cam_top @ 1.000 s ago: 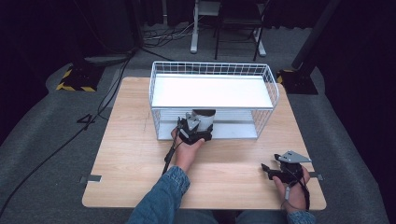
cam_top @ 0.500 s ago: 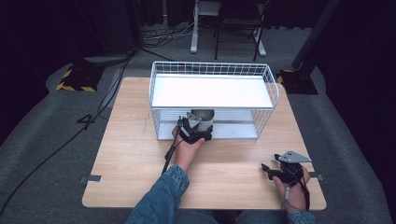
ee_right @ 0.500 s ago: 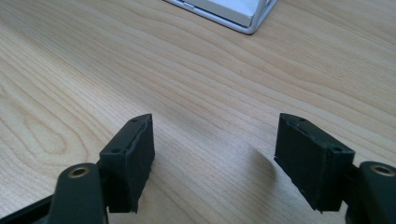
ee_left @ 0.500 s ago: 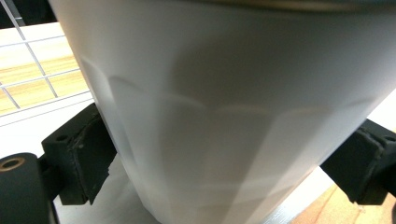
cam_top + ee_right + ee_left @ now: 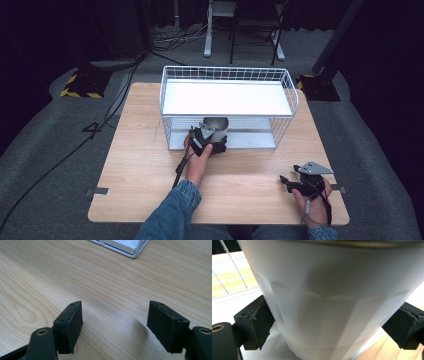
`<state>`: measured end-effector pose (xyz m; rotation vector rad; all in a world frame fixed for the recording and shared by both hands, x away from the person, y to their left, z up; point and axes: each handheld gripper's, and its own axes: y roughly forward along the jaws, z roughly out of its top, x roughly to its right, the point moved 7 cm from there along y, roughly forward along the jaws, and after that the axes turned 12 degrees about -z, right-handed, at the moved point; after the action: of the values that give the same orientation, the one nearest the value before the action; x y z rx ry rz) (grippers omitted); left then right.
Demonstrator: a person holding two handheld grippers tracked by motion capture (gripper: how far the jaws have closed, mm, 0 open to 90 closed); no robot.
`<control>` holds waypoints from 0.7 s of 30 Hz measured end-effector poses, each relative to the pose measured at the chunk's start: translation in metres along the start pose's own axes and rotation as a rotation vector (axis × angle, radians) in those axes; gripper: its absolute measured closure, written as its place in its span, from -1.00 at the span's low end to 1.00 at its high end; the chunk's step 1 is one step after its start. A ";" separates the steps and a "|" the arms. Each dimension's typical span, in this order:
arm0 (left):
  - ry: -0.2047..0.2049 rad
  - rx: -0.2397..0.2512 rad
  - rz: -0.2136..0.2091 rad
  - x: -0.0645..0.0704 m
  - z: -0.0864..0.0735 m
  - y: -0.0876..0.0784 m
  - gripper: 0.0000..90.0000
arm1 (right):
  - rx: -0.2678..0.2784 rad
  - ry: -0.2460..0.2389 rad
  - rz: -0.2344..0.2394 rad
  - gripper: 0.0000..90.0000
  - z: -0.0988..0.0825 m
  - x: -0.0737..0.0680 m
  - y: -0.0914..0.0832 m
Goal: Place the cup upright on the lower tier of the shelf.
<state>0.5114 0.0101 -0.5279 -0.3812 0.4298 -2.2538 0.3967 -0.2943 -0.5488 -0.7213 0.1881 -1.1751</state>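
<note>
on the light wooden table stands a white wire basket rack with a flat white shelf on top, at the far middle of the table. at the near side of this rack, a little left of its middle, the left gripper reaches to a pale grey tapered cup with a metal rim. the cup stands upright at the open near side of the rack, on the white bottom plate, just under the edge of the top shelf.

the left gripper view is very close: the cup sits between the two black jaws, and both rubber pads are against its wall or nearly so — the jaws are around the cup near its bottom, but i cannot tell surely if they press it. behind the cup, some white wires of the rack and the wood of the table are visible at the left.

the right gripper is at the near right of the table, well apart from the rack, held low in the person's right hand. its jaws are spread wide with nothing between them — in the right gripper view bare wood grain lies between the pads, and a corner of the rack's white base is at the far side.

a blue denim sleeve covers the left forearm.
</note>
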 end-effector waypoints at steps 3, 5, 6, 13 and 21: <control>0.008 -0.004 0.000 0.000 -0.001 0.000 -0.83 | 0.000 -0.001 0.000 -0.37 0.000 0.000 0.000; 0.004 -0.005 -0.007 0.000 -0.001 -0.001 -0.83 | 0.000 -0.001 -0.001 -0.37 0.000 0.000 0.000; 0.004 -0.004 -0.007 0.000 -0.002 -0.001 -0.83 | 0.001 -0.001 -0.001 -0.37 0.000 0.000 0.000; 0.045 -0.030 0.025 0.000 -0.003 -0.002 -0.84 | 0.001 -0.003 -0.002 -0.37 0.000 0.000 0.000; -0.034 -0.010 0.019 0.001 -0.002 -0.004 -0.85 | 0.002 -0.003 -0.002 -0.37 0.000 0.000 0.000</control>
<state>0.5074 0.0120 -0.5279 -0.4182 0.4249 -2.2244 0.3967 -0.2943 -0.5487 -0.7220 0.1839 -1.1759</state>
